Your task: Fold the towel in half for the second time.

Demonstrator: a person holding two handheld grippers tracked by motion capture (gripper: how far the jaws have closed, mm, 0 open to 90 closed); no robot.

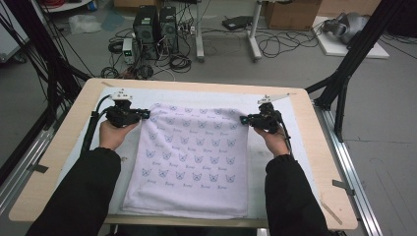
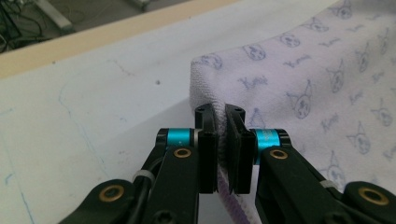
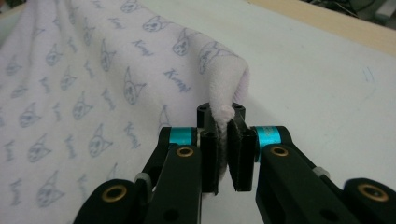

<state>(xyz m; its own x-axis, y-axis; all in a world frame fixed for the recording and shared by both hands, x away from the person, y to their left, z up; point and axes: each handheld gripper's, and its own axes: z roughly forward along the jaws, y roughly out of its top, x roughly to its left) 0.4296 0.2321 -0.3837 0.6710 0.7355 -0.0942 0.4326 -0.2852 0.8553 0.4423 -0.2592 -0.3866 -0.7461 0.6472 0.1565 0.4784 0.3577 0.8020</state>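
Reaching forward from the near edge in the high view, the person's two dark-sleeved forearms are flanking a pale lilac towel [image 1: 189, 160] printed with small cat faces, which is lying on the white mat [image 1: 275, 152] covering the wooden table [image 1: 59, 162]; the left hand [image 1: 114, 133] is wrapping around the left gripper [image 1: 146, 114] at the towel's far left corner, and the right hand [image 1: 274, 140] is holding the right gripper [image 1: 243, 119] at the far right corner, both grippers pointing inward toward each other; the towel's far edge is lifting slightly between them while the rest is resting flat. The left gripper view is showing what the high view is too small to reveal: the left gripper [image 2: 220, 119] is clamping its black jaws on the towel's [image 2: 322, 79] ribbed hem, the cloth running down between the pads and the corner rising just beyond them. The right gripper view is likewise showing the right gripper [image 3: 222, 120] pinching a bunched fold of the towel [image 3: 93, 79], the corner peaking above the jaw tips; the high view is adding computer towers [image 1: 155, 27] and cables on the floor beyond the table.
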